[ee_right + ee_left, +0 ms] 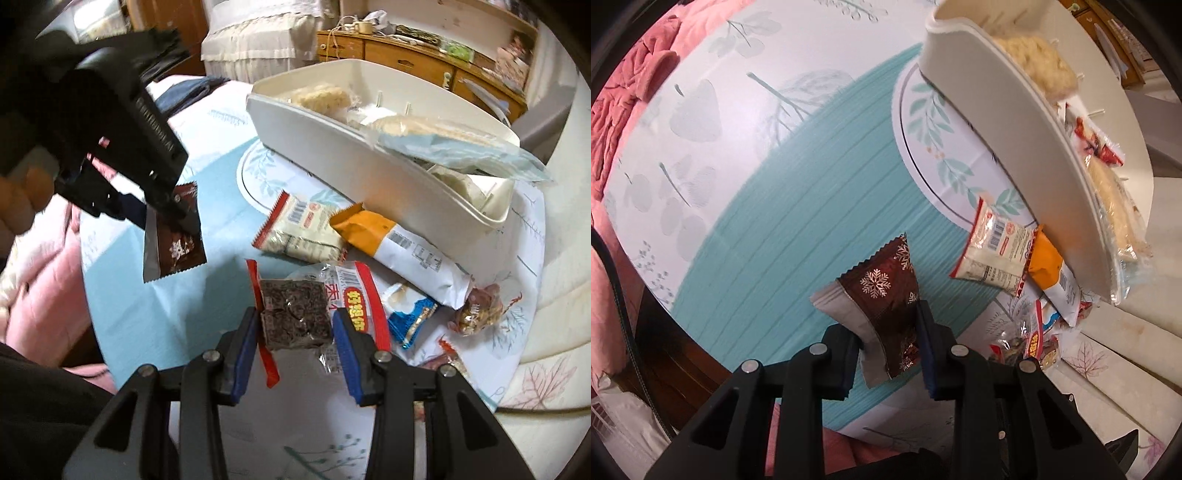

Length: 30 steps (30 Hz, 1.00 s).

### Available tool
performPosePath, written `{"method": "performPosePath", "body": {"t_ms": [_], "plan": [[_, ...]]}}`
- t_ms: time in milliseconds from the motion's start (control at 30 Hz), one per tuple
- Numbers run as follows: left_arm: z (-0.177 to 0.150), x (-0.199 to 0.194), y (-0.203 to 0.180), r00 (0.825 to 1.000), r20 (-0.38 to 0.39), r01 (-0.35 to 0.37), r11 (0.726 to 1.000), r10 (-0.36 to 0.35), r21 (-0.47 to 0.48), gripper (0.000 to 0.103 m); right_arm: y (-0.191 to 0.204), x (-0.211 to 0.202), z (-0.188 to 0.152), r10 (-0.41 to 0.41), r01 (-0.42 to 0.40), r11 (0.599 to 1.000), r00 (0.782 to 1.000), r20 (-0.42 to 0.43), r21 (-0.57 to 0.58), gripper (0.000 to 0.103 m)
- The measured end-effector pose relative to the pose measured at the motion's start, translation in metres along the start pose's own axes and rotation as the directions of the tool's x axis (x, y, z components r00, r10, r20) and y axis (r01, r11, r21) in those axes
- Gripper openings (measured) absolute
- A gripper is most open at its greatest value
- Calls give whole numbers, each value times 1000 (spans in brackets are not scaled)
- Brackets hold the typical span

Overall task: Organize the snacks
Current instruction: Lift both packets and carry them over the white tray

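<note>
My left gripper [888, 332] is shut on a dark brown snowflake-print packet [886, 295] and holds it above the teal tablecloth; it also shows in the right wrist view [177, 240], hanging from the left gripper [162, 206]. My right gripper [295, 332] is open, its jaws on either side of a clear packet with a dark seaweed-like block [295, 314] lying on the table. A white oblong bin [388, 173] stands behind, holding noodle and cracker packets [424, 129]; it also shows in the left wrist view [1015, 129].
Loose snacks lie before the bin: a red-edged white packet [303, 229], an orange and white packet [399, 251], a blue and white packet [410, 314], a nut bar [476, 310]. Pink bedding [624, 110] lies left. A wooden cabinet [406, 55] stands behind.
</note>
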<state>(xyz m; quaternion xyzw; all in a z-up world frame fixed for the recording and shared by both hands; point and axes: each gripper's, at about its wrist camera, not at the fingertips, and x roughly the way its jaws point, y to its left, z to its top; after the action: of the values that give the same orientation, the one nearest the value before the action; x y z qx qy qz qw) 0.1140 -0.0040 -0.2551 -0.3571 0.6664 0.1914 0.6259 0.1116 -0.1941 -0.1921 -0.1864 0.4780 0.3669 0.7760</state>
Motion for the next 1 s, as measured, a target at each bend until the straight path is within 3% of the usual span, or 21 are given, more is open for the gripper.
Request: {"method": "performPosePath", "body": {"t_ms": [233,600,1000], "plan": [[23,-47,24,999,25,25,998,-27,49,26,18,-9,19,2,-4,998,999,35,56,41],[69,-103,12,996,80,20,984,-35,175,26,48,-11,70,-18,6,994,994,110,113,41],[128,-151,-30,991,123,-4,921,-47,389,26,45,-11,138,-111,60,971,970,216,232,41]]}}
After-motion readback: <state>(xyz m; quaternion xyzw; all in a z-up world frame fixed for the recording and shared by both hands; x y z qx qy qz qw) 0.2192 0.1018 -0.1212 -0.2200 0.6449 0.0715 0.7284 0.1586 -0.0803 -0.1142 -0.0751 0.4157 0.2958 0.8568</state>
